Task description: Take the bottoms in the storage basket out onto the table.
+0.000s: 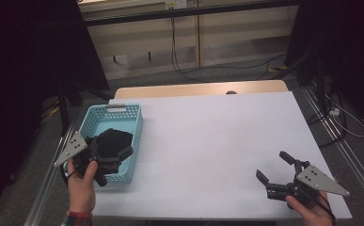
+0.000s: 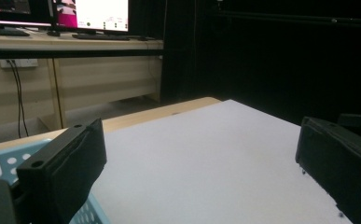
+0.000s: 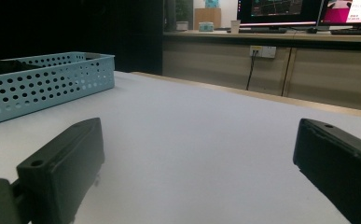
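White tabletop under dim light, dark room behind. Black cloth bundled inside light blue perforated basket at table's left edge. Left gripper over basket's near end, just beside cloth, jaws spread wide, nothing between them. Right gripper well apart at table's near right corner, jaws wide too, gripping nothing.

Left gripper hangs over the near end of the light-blue perforated basket, jaws spread above the black cloth inside. Right gripper sits low at the white table's near right corner, jaws wide apart, nothing between them.
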`<state>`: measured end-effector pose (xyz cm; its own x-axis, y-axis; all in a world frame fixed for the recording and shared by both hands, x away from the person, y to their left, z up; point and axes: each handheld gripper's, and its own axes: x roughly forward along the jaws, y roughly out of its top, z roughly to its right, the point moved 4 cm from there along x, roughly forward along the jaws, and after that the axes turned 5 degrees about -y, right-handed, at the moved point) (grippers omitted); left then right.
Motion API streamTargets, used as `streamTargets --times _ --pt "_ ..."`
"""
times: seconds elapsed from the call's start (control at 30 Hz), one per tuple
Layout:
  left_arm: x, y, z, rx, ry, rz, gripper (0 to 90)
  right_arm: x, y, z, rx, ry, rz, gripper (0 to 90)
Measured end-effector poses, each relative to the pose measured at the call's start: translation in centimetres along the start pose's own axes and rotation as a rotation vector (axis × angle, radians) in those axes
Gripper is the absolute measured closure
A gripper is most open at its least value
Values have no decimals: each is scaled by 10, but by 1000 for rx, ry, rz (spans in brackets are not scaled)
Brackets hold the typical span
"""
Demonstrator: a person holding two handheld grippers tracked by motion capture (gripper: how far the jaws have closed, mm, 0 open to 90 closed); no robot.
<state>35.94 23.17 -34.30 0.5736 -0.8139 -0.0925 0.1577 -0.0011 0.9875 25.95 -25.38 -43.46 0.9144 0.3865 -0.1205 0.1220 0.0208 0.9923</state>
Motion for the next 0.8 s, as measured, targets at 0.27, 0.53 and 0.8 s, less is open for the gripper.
streamTargets --times 0.27,0.53,0.8 --pt "1 11 -23 0 45 6 16 0 0 -1 2 8 -3 17" --pt "4 17 -46 -31 79 12 16 1 -1 0 0 14 -7 17" --pt "8 16 -63 -41 94 -14 17 1 -1 -2 0 21 -10 18"
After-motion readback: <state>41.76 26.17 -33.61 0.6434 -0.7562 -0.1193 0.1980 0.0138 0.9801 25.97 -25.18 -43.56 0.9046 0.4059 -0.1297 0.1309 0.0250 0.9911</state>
